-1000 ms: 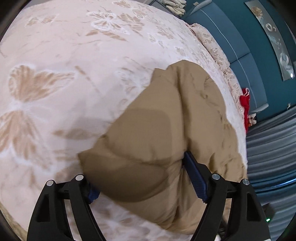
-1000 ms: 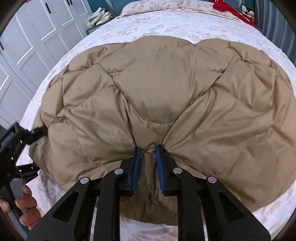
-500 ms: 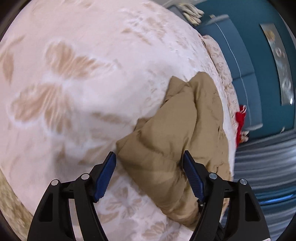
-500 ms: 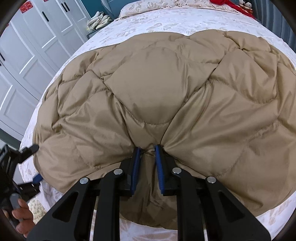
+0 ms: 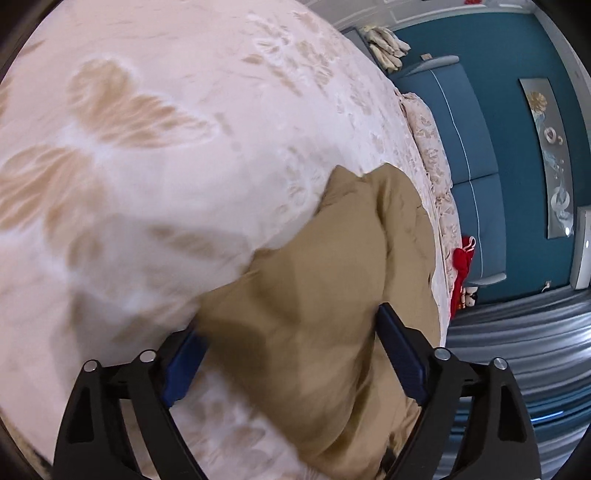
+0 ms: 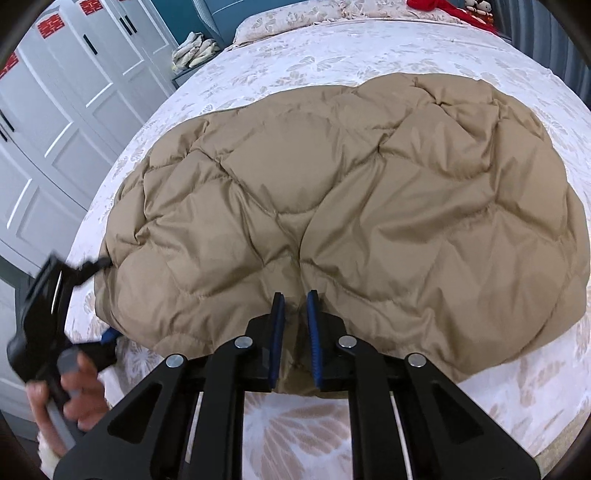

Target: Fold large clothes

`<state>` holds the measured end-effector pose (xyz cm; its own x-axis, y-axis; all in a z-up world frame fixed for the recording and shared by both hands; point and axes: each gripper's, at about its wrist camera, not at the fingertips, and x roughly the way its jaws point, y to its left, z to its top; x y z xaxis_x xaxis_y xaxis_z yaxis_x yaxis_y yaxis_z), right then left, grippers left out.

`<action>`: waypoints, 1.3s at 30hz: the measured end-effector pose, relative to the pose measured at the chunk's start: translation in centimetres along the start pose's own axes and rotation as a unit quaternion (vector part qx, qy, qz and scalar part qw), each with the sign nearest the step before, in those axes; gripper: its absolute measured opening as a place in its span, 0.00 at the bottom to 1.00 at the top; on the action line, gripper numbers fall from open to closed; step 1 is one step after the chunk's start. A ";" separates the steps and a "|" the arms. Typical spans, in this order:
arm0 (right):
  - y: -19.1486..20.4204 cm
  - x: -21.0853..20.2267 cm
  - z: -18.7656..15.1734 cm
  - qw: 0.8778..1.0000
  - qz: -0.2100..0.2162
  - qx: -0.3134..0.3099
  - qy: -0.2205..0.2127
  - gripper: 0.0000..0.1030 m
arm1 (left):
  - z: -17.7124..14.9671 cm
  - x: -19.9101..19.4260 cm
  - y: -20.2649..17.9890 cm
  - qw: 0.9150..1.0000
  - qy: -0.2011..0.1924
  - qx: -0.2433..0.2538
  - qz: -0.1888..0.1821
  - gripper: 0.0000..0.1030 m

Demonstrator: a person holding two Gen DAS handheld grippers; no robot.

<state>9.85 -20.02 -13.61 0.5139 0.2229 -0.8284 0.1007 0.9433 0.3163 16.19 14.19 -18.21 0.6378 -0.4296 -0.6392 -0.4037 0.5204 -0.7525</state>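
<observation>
A tan quilted puffer jacket (image 6: 369, 184) lies spread on the bed's pale butterfly-print cover (image 6: 332, 48). My right gripper (image 6: 294, 299) pinches the jacket's near hem, and its blue pads are closing on a fold of fabric. At the jacket's left corner my left gripper (image 6: 107, 299) is held by a person's hand (image 6: 81, 391). In the left wrist view the left gripper (image 5: 290, 321) has its jaws wide and opening. The jacket's corner (image 5: 369, 229) lies loosely between them, with the cover (image 5: 147, 184) beyond.
White wardrobe doors (image 6: 55, 129) stand close along the bed's left side. A pillow (image 6: 295, 18), a red item (image 6: 436, 5) and a blue headboard (image 5: 461, 147) are at the far end. Grey curtains (image 5: 517, 332) hang on the other side.
My left gripper swung along the jacket's corner and its jaws spread wider. The right gripper drew back with the hem, and more of the bed shows around the jacket.
</observation>
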 end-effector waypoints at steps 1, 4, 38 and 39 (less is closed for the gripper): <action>0.1 0.3 -0.1 1.000 -0.002 -0.003 0.005 0.11 | 0.1 0.5 -0.5 1.000 0.005 0.004 -0.010 0.83; -0.2 1.6 -0.5 1.000 -0.003 -0.001 0.017 0.09 | 0.2 1.5 -2.1 0.999 0.017 0.006 -0.027 0.80; -11.8 -0.8 4.4 0.969 0.169 0.177 -0.044 0.05 | -14.5 -2.0 -26.2 0.906 0.053 0.405 -0.113 0.20; -13.0 -2.4 2.4 0.966 0.172 0.186 -0.049 0.05 | -15.3 -1.7 -26.9 0.899 0.059 0.418 -0.114 0.20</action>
<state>9.32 -33.44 -14.60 0.6482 0.4661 -0.6021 0.1991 0.6595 0.7249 15.95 -10.34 0.71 0.5474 -0.6447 -0.5336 0.3939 0.7611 -0.5154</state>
